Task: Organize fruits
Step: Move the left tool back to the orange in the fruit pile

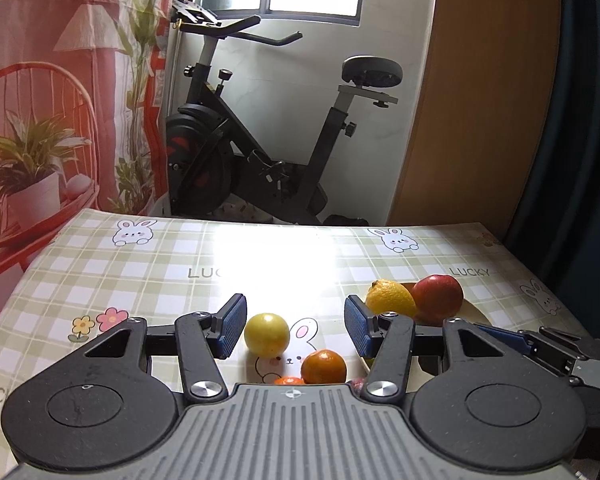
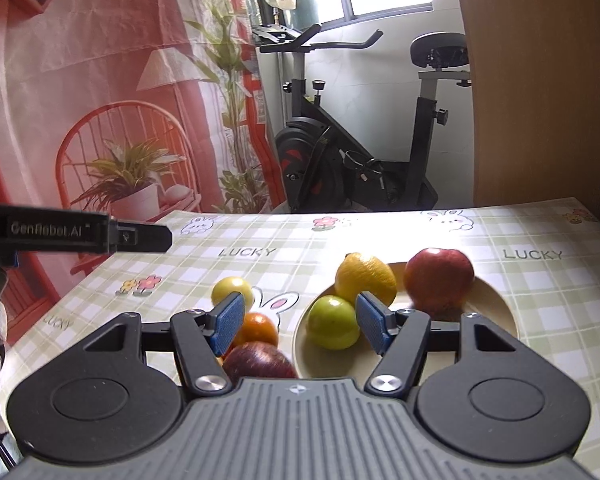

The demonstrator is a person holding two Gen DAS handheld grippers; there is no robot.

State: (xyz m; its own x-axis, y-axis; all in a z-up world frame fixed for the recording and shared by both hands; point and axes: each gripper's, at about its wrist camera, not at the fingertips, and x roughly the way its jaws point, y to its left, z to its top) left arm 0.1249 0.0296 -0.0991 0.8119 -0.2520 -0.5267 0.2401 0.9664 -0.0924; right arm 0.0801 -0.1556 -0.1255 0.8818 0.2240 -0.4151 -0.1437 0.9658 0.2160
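My left gripper (image 1: 295, 326) and right gripper (image 2: 300, 322) gape wide, empty. Three fruits fill the plate (image 2: 496, 312); the plum (image 1: 267, 334) (nearest left) waits on the table, next to grab.

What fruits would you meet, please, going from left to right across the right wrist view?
Yellow round fruit on the tablecloth → orange → dark red apple → green fruit in the plate → lemon → red apple.

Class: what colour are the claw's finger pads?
Blue pads, clearest in the right wrist view.
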